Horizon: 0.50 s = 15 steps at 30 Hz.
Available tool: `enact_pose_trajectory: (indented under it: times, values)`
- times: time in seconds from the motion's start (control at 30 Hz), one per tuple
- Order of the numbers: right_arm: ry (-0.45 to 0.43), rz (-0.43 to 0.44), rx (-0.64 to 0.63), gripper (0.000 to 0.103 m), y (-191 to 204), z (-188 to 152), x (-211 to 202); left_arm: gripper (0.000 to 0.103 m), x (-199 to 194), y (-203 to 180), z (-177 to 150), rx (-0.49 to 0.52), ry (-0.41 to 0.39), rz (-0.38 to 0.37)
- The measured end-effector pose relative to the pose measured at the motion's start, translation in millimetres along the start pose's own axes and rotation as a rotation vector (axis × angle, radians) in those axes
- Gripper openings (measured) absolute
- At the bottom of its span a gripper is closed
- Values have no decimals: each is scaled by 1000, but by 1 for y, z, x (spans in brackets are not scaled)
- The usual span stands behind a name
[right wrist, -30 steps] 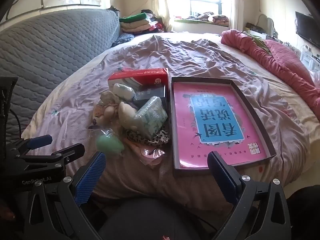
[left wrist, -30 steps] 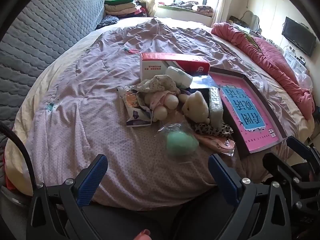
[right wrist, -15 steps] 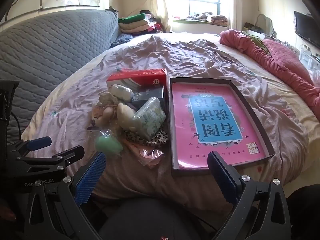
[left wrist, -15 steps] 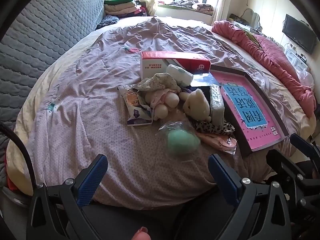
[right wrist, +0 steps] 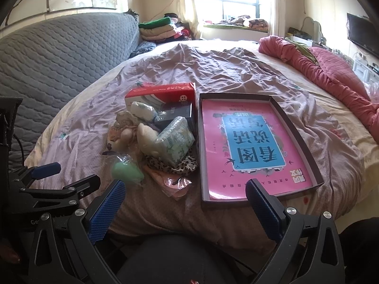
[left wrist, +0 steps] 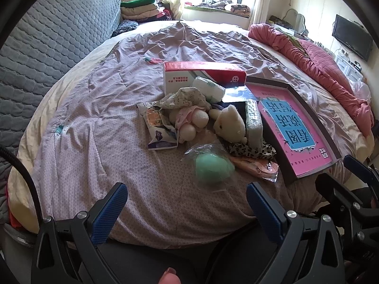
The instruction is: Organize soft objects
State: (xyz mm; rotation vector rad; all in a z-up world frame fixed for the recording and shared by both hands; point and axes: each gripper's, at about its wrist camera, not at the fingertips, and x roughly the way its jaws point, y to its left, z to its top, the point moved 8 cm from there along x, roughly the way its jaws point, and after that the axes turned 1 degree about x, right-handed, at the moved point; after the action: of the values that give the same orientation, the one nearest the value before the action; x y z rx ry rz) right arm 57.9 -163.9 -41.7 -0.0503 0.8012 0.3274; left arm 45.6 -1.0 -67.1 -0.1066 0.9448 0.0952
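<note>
The big bed (right wrist: pixel 236 75) holds everything. The pink tray (right wrist: pixel 274 105) is my landmark. Left of the pink tray and touching it sits a pile of soft things: a red box (right wrist: pixel 163 92) at the back, a cream teddy bear (left wrist: pixel 231 124), a tissue pack (right wrist: pixel 176 140), then a green ball in a bag (left wrist: pixel 212 165) nearest. The left gripper (left wrist: pixel 187 203) and right gripper (right wrist: pixel 186 198) both have jaws wide apart, holding nothing. The ball's bag looks slippery and might slide out. Pulling the bear could knock the pile over, because things lean on it.
</note>
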Motion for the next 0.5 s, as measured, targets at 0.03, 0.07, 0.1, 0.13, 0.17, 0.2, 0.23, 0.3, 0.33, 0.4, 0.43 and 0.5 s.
enact_pose_trajectory:
  times: [0.03, 0.07, 0.1, 0.13, 0.17, 0.2, 0.23, 0.3, 0.33, 0.4, 0.43, 0.5]
  values:
    - [-1, -3, -2, 101, 0, 0, 0, 101, 0, 0, 0, 1, -1, 1]
    - [-2, -2, -2, 101, 0, 0, 0, 101, 0, 0, 0, 1, -1, 0]
    - [0, -2, -3, 101, 0, 0, 0, 101, 0, -1, 0, 3, 0, 1]
    - [-1, -6, -3, 101, -1, 0, 0, 101, 0, -1, 1, 6, -1, 3]
    - [-1, -9, -2, 101, -1, 1, -1, 101, 0, -2, 1, 8, -3, 2]
    - [-1, -8, 3, 101, -1, 1, -1, 101, -1, -2, 2, 11, -6, 2]
    - [0, -8, 8, 101, -2, 2, -1, 101, -1, -3, 2, 13, -8, 2]
    - [0, -10, 12, 101, -4, 1, 0, 101, -1, -3, 2, 12, -7, 1]
    - [-2, -6, 13, 101, -3, 2, -1, 101, -1, -2, 2, 12, -8, 2]
    - [-8, -3, 17, 101, -5, 1, 0, 101, -1, -1, 3, 6, -10, 2]
    - [-8, 0, 18, 101, -5, 2, 1, 101, -1, -1, 3, 3, -10, 1]
    - [-7, 1, 20, 101, -5, 1, 2, 101, 0, 0, 3, 2, -7, -1]
